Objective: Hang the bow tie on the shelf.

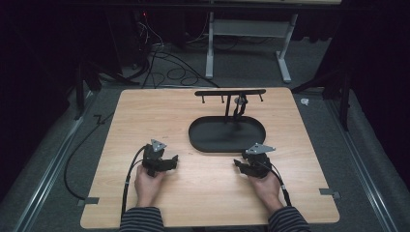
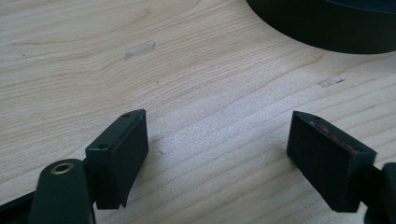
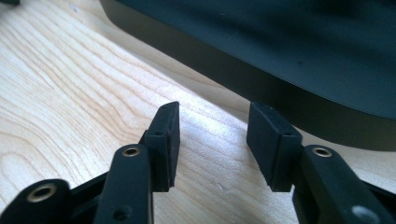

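From above, one black tray (image 1: 226, 134) with a hook stand (image 1: 230, 93) sits mid-table (image 1: 145, 116); something small, too blurry to name, hangs from the stand. Two grippers rest near it. The left gripper (image 2: 217, 154) is wide open, holding nothing. The right gripper (image 3: 212, 140) is partly open and empty, just beside the tray's wall (image 3: 261, 88). I think it should move slowly toward the stand.

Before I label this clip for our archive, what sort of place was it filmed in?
Probably a lab or recording studio, not a home: a bare wooden table in a dark-curtained space, loose cables on the grey carpet behind it, and a black oval tray with a small hook rack as a prop.
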Available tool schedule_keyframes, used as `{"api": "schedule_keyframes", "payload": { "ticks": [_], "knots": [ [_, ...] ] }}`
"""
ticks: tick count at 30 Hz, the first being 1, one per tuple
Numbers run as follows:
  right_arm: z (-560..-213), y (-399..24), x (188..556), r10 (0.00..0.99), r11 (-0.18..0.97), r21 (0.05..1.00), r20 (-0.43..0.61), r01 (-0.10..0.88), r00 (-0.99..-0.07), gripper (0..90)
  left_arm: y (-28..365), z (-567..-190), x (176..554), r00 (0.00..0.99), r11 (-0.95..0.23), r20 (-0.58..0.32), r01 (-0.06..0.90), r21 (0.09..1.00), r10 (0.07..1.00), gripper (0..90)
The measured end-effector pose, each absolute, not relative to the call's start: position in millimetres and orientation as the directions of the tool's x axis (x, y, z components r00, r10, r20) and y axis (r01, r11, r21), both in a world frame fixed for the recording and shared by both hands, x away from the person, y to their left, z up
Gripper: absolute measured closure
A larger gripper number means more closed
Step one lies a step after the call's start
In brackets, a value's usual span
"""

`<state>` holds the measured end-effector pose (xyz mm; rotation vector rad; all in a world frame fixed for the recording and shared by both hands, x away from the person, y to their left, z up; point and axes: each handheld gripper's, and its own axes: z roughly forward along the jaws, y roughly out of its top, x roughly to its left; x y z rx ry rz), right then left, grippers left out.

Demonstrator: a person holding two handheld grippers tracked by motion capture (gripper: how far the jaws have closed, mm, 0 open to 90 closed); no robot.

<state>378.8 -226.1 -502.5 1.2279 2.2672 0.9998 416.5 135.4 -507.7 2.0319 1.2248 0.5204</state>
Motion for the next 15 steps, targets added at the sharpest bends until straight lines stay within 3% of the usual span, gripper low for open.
{"api": "schedule_keyframes", "payload": {
  "ticks": [15],
  "knots": [
    [-502.8,-222.0,375.6,0.836,0.382,0.731,-0.011,0.566,-0.549,48.9,135.4,-507.6,416.5,0.473,-0.311,-0.015,0.602,0.736,0.881,21.1]
  ]
}}
